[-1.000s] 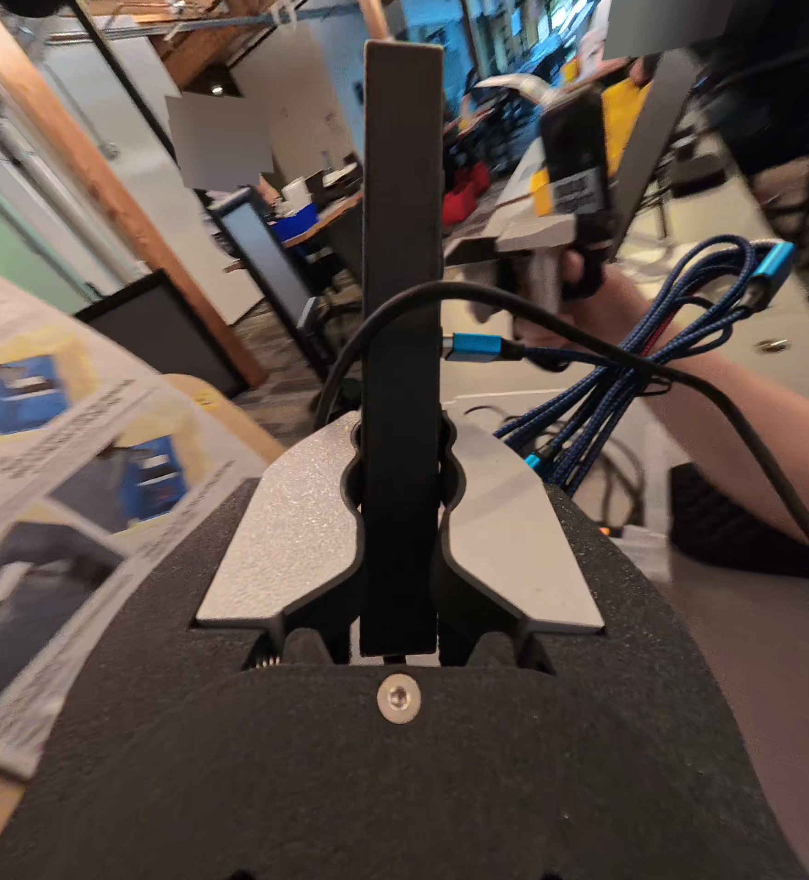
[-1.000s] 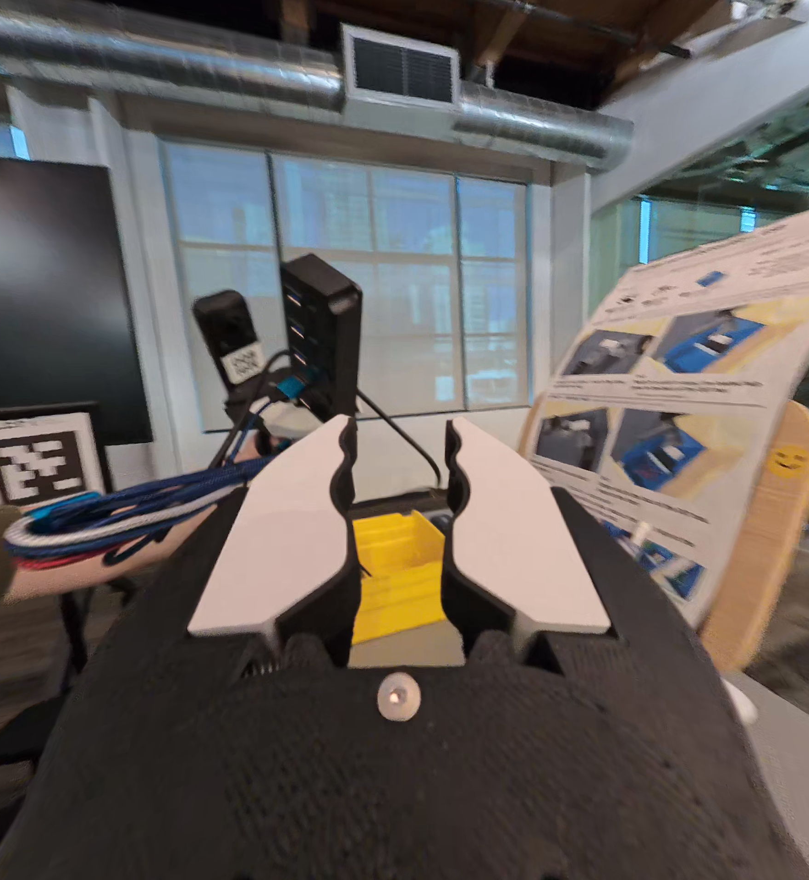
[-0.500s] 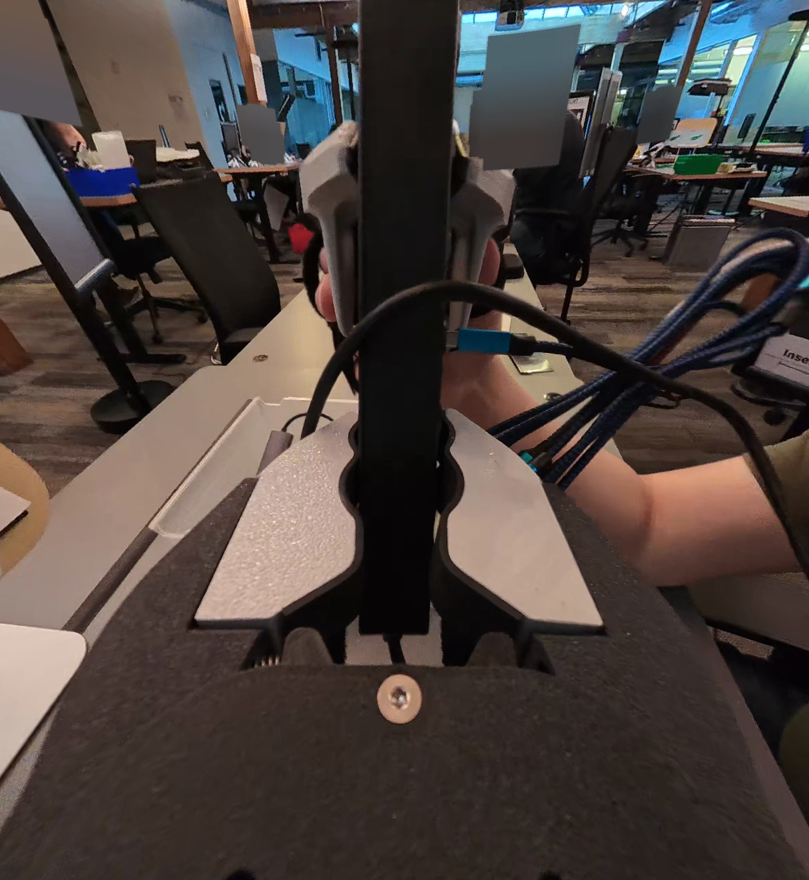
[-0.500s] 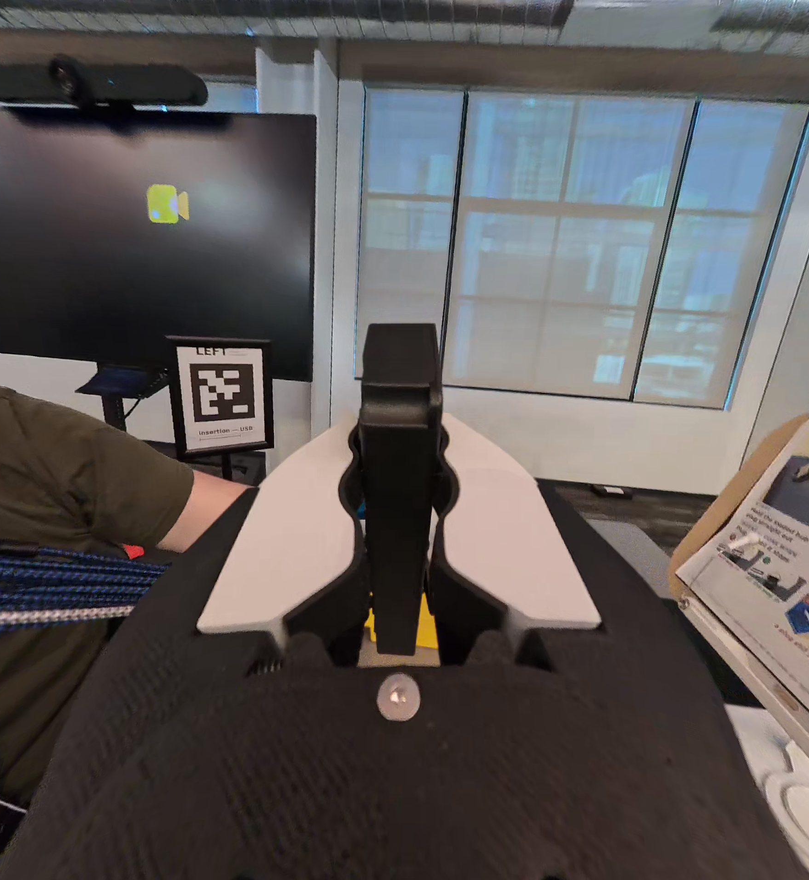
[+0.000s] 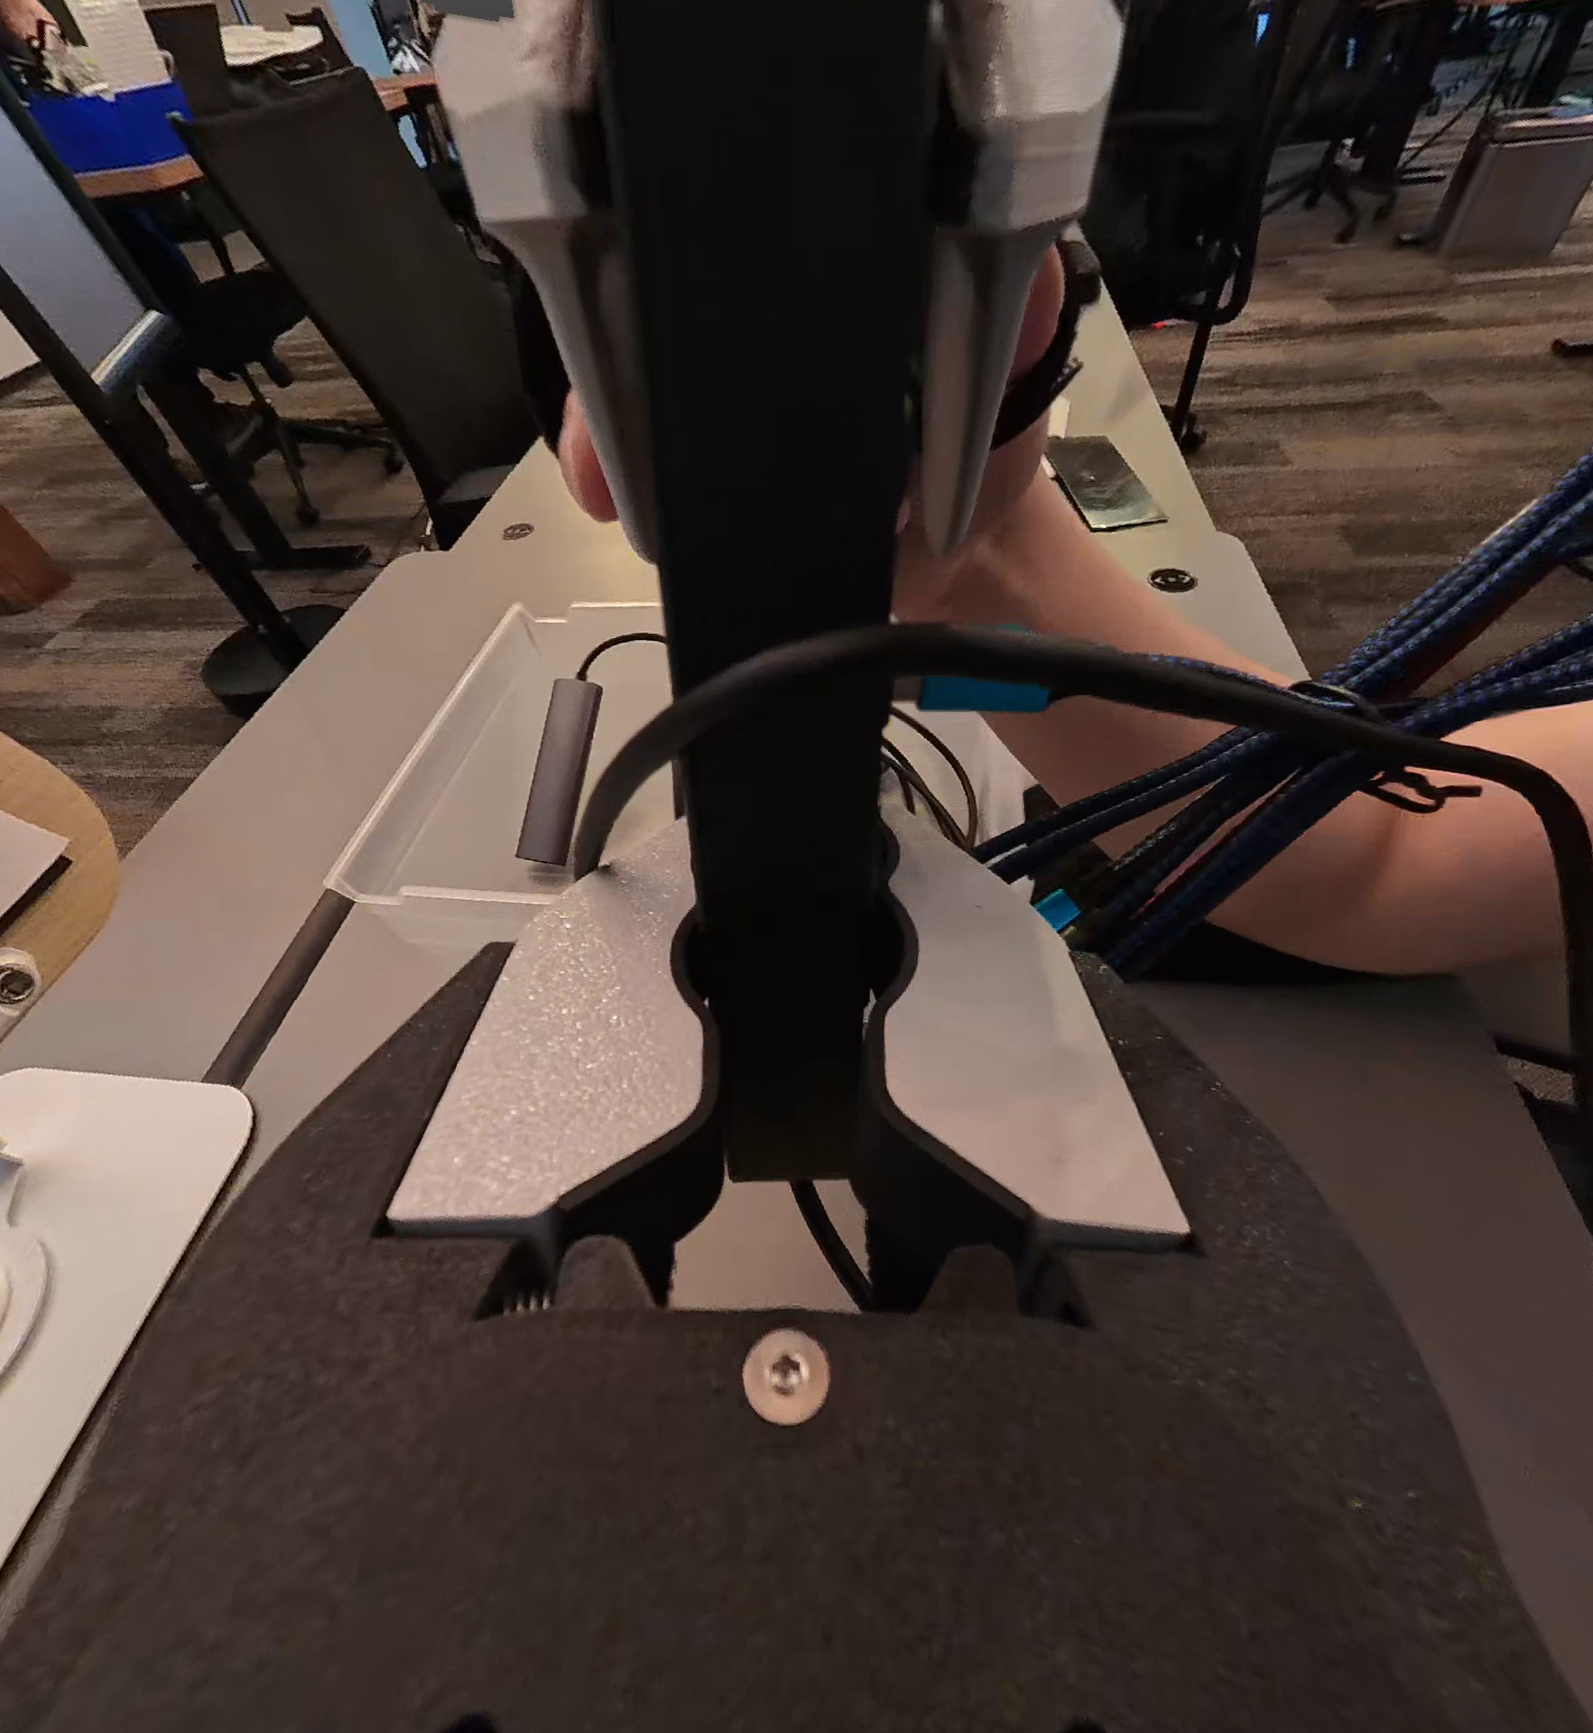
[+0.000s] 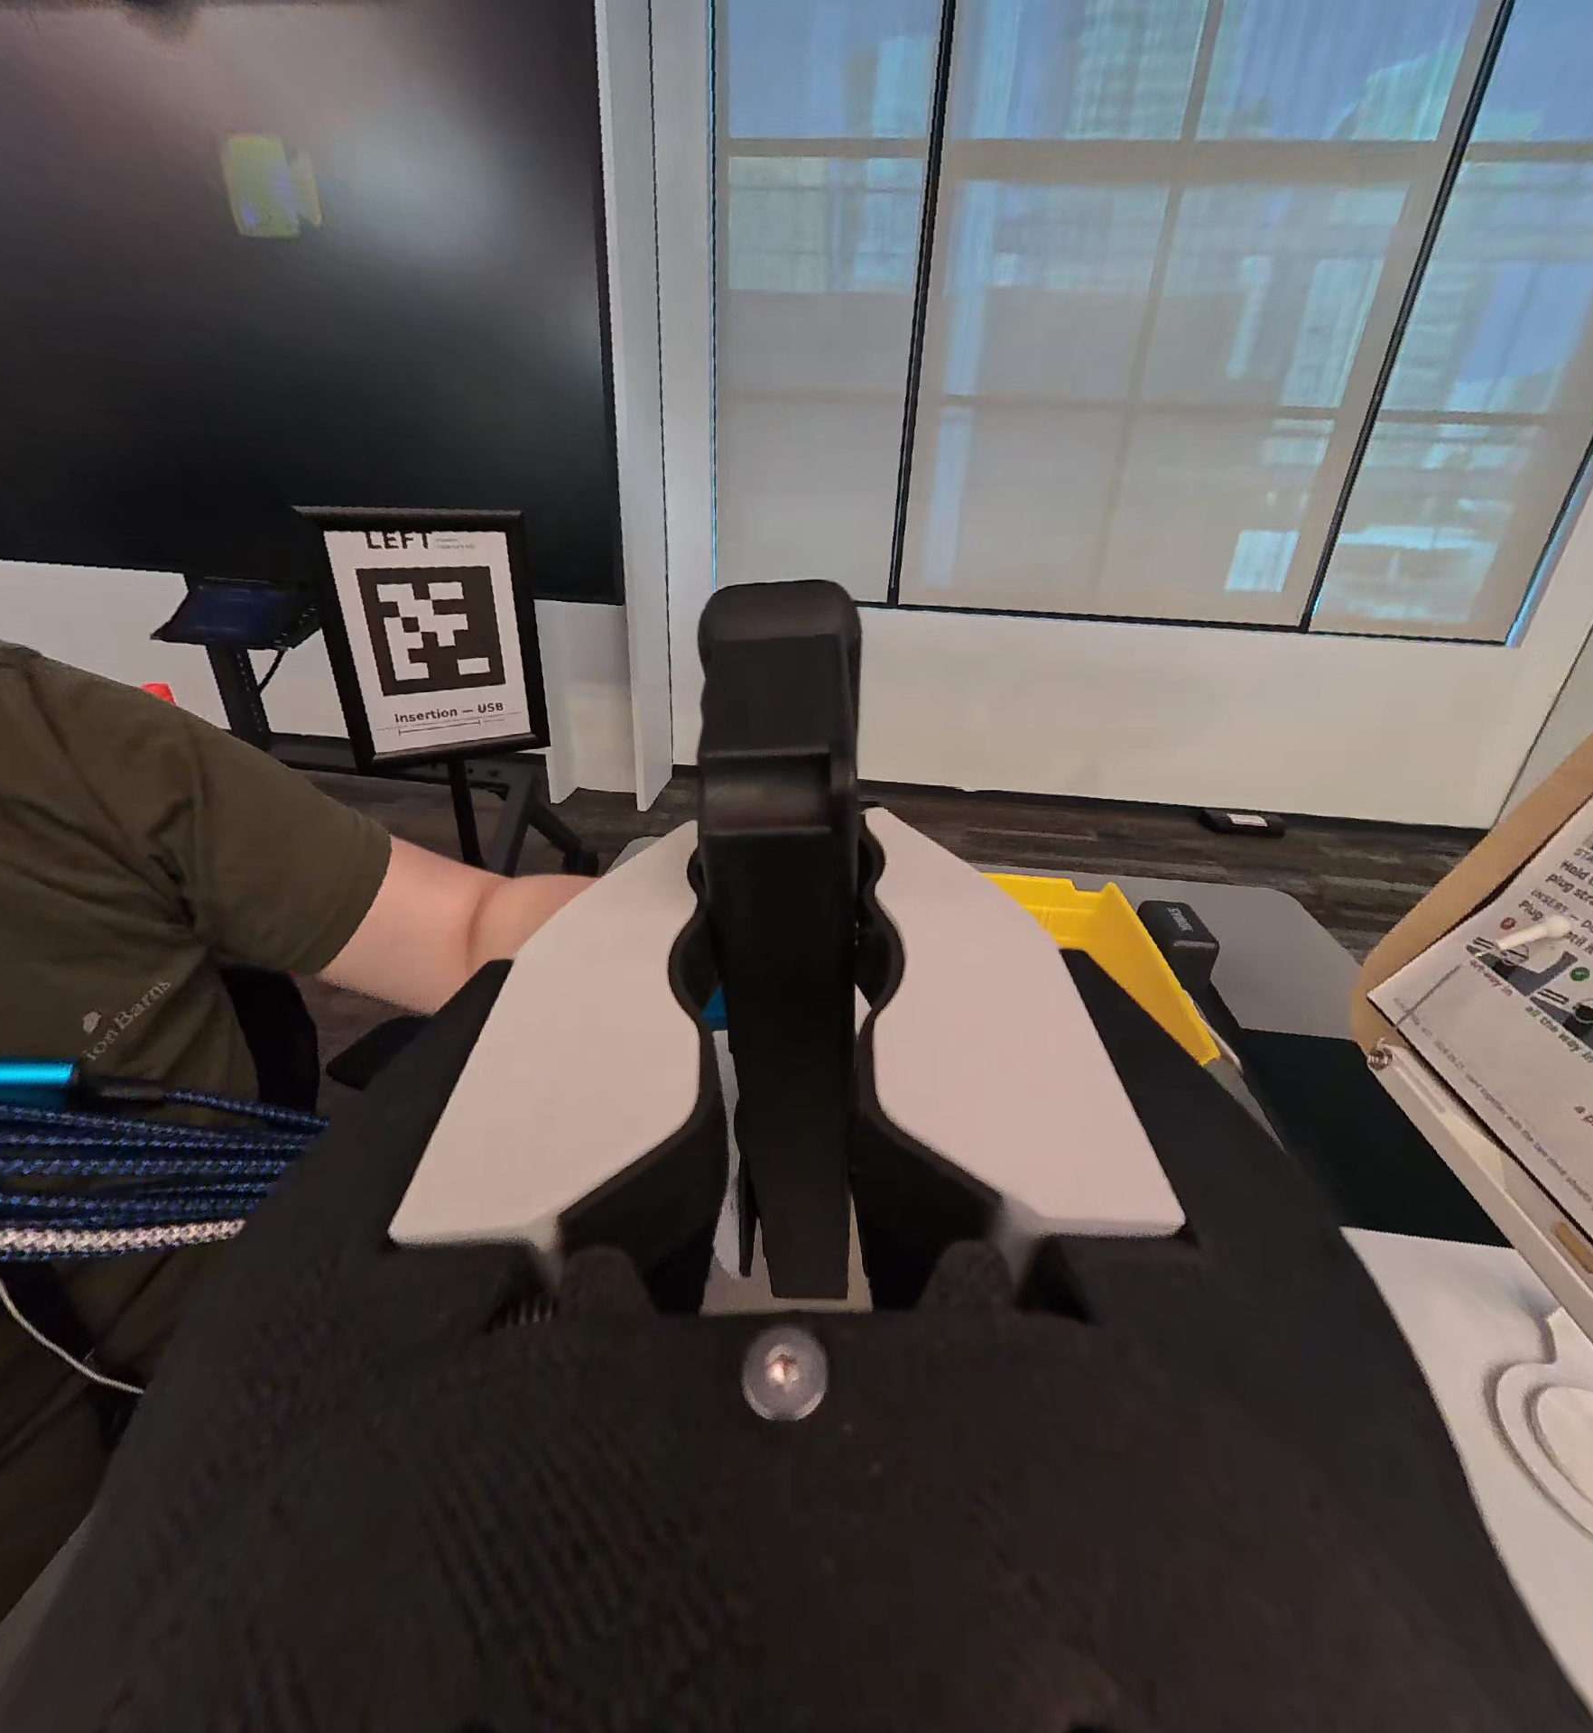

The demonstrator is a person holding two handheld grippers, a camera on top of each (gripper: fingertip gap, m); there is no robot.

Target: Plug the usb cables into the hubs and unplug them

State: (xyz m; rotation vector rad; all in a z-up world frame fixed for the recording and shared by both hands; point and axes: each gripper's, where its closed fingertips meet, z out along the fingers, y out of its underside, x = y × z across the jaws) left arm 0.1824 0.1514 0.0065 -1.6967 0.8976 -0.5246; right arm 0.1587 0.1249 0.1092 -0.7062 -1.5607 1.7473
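Black rigid-looking hub (image 5: 778, 525), likely light and hard-shelled, pinched near by the left gripper (image 5: 788, 947) and far by the right gripper (image 5: 778, 309), best held on its flat sides; blue braided usb cables (image 5: 1355, 788), limp, drape right.

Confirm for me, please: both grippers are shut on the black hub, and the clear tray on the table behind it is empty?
Not quite. Both grippers are shut on the hub, but the tray holds a slim grey hub, as the left wrist view shows.
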